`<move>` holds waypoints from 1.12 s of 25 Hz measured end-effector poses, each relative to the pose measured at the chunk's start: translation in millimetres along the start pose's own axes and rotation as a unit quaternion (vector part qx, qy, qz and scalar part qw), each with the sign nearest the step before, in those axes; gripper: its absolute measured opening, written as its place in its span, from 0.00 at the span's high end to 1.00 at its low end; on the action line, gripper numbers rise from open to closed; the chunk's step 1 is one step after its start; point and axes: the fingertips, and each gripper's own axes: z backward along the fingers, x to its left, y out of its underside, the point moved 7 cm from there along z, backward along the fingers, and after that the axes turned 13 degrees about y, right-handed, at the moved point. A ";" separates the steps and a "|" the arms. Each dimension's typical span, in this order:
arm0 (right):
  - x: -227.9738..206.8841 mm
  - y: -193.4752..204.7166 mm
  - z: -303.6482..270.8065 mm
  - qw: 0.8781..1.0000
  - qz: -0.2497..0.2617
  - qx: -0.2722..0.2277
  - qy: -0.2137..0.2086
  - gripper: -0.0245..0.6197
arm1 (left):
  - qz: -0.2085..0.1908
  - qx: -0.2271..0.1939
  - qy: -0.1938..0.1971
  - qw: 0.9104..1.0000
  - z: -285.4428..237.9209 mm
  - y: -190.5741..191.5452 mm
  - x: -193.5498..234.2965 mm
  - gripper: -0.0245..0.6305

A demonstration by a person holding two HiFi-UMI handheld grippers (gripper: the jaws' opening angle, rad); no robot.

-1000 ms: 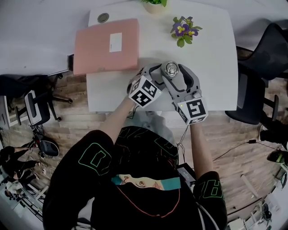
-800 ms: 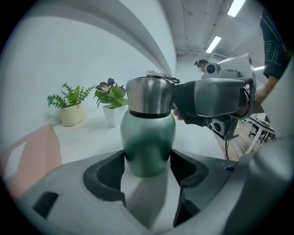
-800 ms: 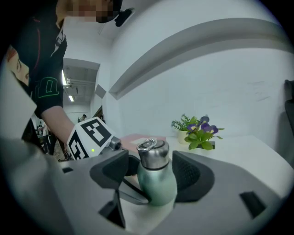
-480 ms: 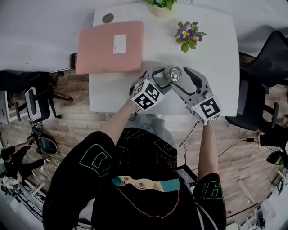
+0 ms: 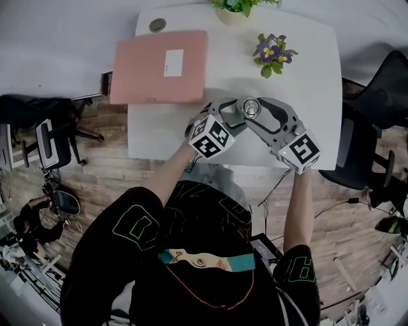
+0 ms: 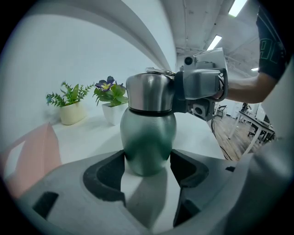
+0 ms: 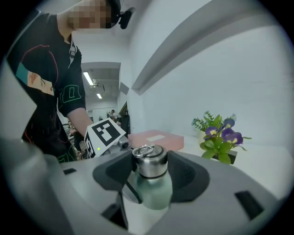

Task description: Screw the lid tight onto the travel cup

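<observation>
A green travel cup (image 6: pixel 148 137) with a steel lid (image 6: pixel 149 94) stands upright near the front edge of the white table (image 5: pixel 306 95). My left gripper (image 6: pixel 148 163) is shut on the cup's lower body, one pad against each side. From the opposite side, my right gripper (image 7: pixel 150 165) reaches nearly level to the lid (image 7: pixel 150 160). Its jaws have just been closing, and both pads now rest against the lid's sides. In the head view both grippers, left (image 5: pixel 237 114) and right (image 5: pixel 256 109), meet at the cup (image 5: pixel 250 108). The lid's ring handle lies on top.
A pink folder (image 5: pixel 159 67) lies at the table's back left, with a small round disc (image 5: pixel 157 25) behind it. A purple flower pot (image 5: pixel 273 52) and a green plant (image 5: pixel 236 7) stand at the back. A black office chair (image 5: pixel 376 95) is to the right.
My right gripper has swung round the lid, its marker cube moving out to the right. The left gripper and the cup have stayed where they were.
</observation>
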 end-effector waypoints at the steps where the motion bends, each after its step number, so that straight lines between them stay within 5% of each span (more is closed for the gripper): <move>1: 1.5 1.3 0.2 1.000 -0.004 -0.005 0.008 0.59 | 0.000 0.000 0.000 1.000 0.1 1.0 -0.1 0.47; 11: 19.2 9.8 4.5 0.990 -0.032 -0.033 0.131 0.59 | 0.001 -0.001 -0.004 1.000 -0.7 3.7 -1.8 0.47; 20: 40.1 10.4 -1.0 0.953 -0.087 -0.069 0.281 0.59 | 0.005 0.000 -0.010 1.000 -1.5 4.7 -0.9 0.47; 24: 40.0 14.8 -0.7 0.948 -0.100 -0.049 0.297 0.59 | 0.010 -0.003 -0.013 1.000 -2.9 5.5 -0.3 0.47; 28: 40.0 8.4 -0.8 0.959 -0.066 -0.041 0.274 0.58 | 0.015 -0.008 -0.015 1.000 -2.3 6.3 -1.5 0.47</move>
